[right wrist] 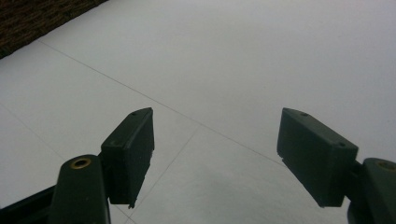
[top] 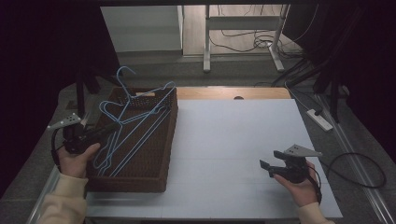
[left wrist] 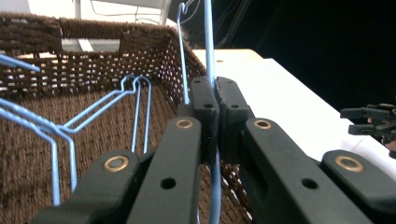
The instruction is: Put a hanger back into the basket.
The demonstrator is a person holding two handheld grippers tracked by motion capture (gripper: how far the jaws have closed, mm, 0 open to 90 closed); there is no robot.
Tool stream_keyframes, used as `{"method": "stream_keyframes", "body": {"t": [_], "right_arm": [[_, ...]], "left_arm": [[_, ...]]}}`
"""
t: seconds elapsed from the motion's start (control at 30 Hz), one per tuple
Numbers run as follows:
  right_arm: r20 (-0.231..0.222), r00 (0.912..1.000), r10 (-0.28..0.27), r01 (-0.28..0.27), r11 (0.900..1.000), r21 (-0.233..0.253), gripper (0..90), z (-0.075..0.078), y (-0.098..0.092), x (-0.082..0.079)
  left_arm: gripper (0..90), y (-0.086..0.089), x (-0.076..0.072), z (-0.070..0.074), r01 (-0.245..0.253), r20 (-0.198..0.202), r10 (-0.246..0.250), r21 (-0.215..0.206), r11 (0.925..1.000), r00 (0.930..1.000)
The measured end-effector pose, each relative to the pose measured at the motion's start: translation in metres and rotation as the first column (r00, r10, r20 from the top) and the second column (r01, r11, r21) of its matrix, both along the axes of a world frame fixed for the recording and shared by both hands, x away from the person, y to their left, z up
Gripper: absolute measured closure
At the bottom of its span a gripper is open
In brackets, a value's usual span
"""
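A brown woven basket (top: 154,154) sits on the left of the white table (top: 233,135) and holds several blue wire hangers (top: 135,126). Over the basket, my left gripper (top: 114,126) is shut on the wire of one blue hanger (left wrist: 209,56), whose hook (top: 123,74) rises above the far rim. In the left gripper view the jaws pinch that wire, and other hangers (left wrist: 70,121) lie inside the basket (left wrist: 93,70). My right gripper (top: 271,163) hovers open over the table's right front with nothing in it (right wrist: 215,154).
A wooden strip (top: 233,93) runs along the table's far edge. Beyond it stand metal desk legs (top: 208,42) and loose cables (top: 252,42) on the floor. A power strip (top: 320,119) and a cable (top: 359,168) lie to the right of the table.
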State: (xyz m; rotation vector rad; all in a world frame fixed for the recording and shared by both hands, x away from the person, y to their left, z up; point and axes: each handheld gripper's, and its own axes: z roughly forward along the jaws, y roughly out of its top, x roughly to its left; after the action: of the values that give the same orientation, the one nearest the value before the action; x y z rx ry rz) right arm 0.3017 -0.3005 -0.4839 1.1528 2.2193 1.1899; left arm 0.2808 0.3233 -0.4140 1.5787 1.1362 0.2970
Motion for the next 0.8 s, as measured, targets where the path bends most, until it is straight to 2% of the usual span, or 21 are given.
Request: {"method": "stream_keyframes", "body": {"t": [0.13,0.47,0.53,0.67,0.8], "right_arm": [[0.001,1.0,0.0,0.0,1.0,-0.001,28.4,0.0,0.0,0.0],[-0.001,1.0,-0.003,0.003,1.0,-0.007,28.4,-0.001,-0.001,0.0],[-0.002,1.0,-0.003,0.003,1.0,-0.007,28.4,-0.001,-0.001,0.0],[-0.003,1.0,-0.003,0.003,1.0,-0.008,28.4,-0.001,-0.001,0.0],[-0.002,1.0,-0.004,0.004,1.0,-0.007,28.4,-0.001,-0.001,0.0]], "left_arm": [[87.1,0.001,0.001,-0.006,-0.011,-0.015,0.011,0.033,0.9994,0.9998],[87.1,0.003,0.003,-0.018,-0.027,-0.051,0.03,0.057,0.998,0.9982],[87.1,0.003,0.005,-0.022,-0.027,-0.07,0.032,0.066,0.9975,0.997],[87.1,0.0,0.007,-0.022,-0.032,-0.077,0.037,0.069,0.9971,0.9964],[87.0,-0.002,0.011,-0.024,-0.035,-0.098,0.044,0.096,0.9948,0.9942]]}}
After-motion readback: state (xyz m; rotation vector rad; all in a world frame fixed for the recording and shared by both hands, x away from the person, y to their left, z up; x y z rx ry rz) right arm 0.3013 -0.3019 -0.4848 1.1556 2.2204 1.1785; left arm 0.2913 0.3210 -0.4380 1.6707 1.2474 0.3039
